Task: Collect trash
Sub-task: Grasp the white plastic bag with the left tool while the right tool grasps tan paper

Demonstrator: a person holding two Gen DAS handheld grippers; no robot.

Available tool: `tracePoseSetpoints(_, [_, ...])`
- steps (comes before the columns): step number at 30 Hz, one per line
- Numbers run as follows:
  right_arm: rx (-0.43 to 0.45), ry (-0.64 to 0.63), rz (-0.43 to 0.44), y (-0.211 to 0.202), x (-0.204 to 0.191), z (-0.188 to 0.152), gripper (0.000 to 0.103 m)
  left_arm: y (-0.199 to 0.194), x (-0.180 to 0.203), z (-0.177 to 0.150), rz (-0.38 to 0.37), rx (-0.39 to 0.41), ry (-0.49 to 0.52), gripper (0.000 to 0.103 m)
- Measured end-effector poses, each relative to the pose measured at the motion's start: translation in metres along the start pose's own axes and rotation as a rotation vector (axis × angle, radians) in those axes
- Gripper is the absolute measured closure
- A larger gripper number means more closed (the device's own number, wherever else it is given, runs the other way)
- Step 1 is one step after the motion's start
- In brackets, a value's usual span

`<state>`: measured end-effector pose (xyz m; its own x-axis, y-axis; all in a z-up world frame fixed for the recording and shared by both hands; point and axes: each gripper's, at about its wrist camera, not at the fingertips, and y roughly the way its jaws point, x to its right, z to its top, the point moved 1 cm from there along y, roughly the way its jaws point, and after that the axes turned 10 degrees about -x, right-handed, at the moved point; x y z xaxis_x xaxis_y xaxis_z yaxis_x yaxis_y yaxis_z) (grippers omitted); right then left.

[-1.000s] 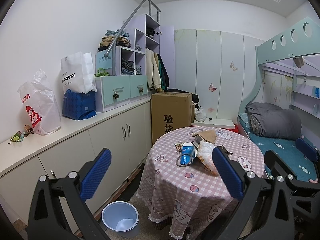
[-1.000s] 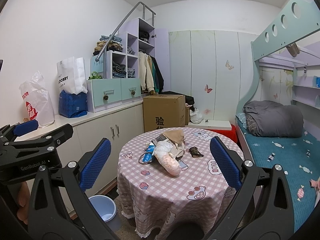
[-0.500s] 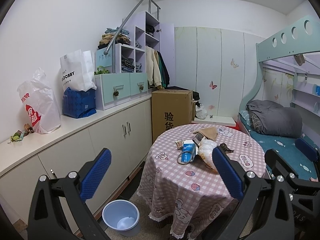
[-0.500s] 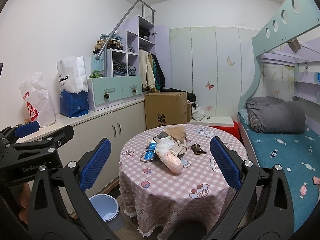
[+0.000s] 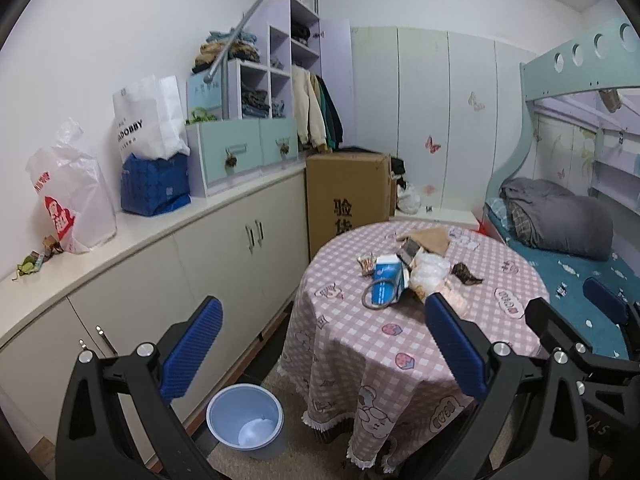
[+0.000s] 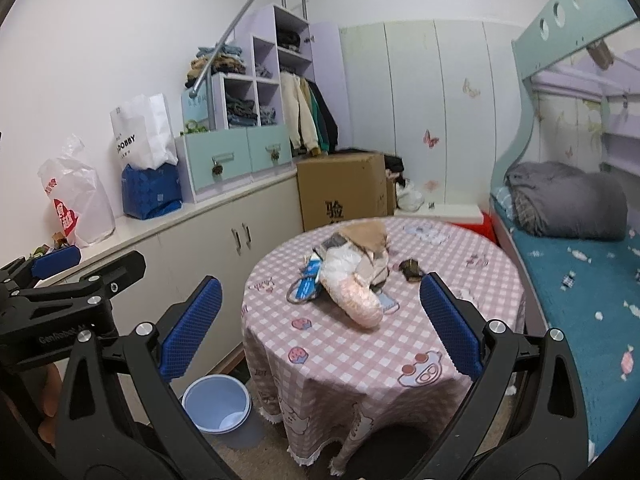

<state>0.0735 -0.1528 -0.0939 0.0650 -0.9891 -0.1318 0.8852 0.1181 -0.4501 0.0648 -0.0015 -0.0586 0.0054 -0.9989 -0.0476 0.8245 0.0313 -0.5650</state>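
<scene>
Hovering with jaws spread, left gripper [image 5: 320, 344] and right gripper [image 6: 320, 320] are nearing the gingham-clothed round desk [image 5: 400, 344], crinkly trash pile [image 5: 404, 276] at twelve o'clock, round plastic bin [image 5: 245, 416] at seven o'clock.

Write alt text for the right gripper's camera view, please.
An open, empty right gripper faces a round table in a pink checked cloth, with a heap of trash on top. A pale blue bin stands on the floor at its left.
</scene>
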Motion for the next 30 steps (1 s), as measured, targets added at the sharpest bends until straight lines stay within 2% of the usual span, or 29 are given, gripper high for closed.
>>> tracePoseSetpoints(5, [-0.067,0.048,-0.001,0.033,0.019,-0.007,0.006,0.041,0.006,0.001,-0.015,-0.088,-0.001,0.004])
tracePoseSetpoints(11, [-0.154,0.126,-0.019,0.08,0.055,-0.016,0.006,0.109,0.026,0.0,-0.107,-0.239,0.008,0.004])
tracePoseSetpoints(16, [-0.173,0.203,-0.085,0.105,0.098,-0.022,0.006,0.164,0.062,0.005,-0.239,-0.343,-0.002,0.004])
tracePoseSetpoints(22, [-0.202,0.266,-0.141,0.13,0.144,-0.026,0.006,0.208,0.112,0.017,-0.274,-0.368,-0.016,0.004])
tracePoseSetpoints(29, [-0.236,0.292,-0.121,0.157,0.17,-0.023,0.006,0.247,0.14,0.028,-0.234,-0.365,-0.035,0.005])
tracePoseSetpoints(30, [-0.239,0.294,-0.114,0.161,0.172,-0.022,0.006,0.252,0.14,0.028,-0.255,-0.374,-0.045,0.01])
